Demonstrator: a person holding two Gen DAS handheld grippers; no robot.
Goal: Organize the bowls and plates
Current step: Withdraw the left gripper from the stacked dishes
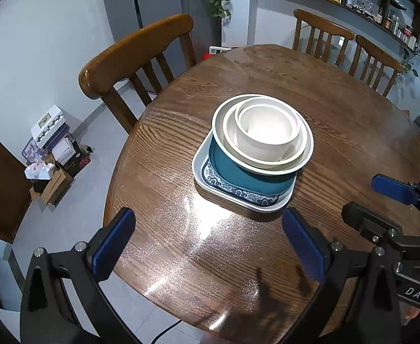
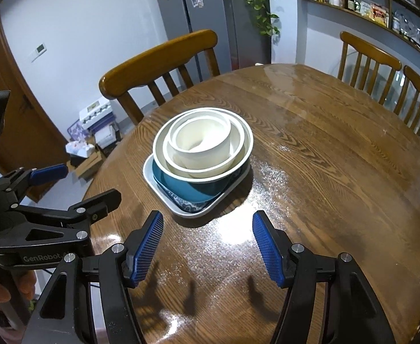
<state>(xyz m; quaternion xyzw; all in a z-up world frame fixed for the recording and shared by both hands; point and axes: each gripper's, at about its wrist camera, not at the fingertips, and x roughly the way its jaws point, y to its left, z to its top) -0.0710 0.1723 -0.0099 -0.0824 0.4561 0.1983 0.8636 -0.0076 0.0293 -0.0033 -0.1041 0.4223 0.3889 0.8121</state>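
Three nested bowls (image 1: 267, 132) (outermost teal outside) sit upright in a square patterned plate (image 1: 238, 197).

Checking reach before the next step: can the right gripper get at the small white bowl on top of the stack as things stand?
Probably yes. The right gripper hangs open and empty just short of the stack, with only bare table between. The small white bowl sits topmost, nothing covering it, and the left gripper is off to the side.

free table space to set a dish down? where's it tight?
Bare wood lies between the dish stack and the two far chairs, and to the stack's right up to the table edge. The glossy strip between the stack and both open claws, left claw and right claw, is free too. Only the stack's spot is crowded.
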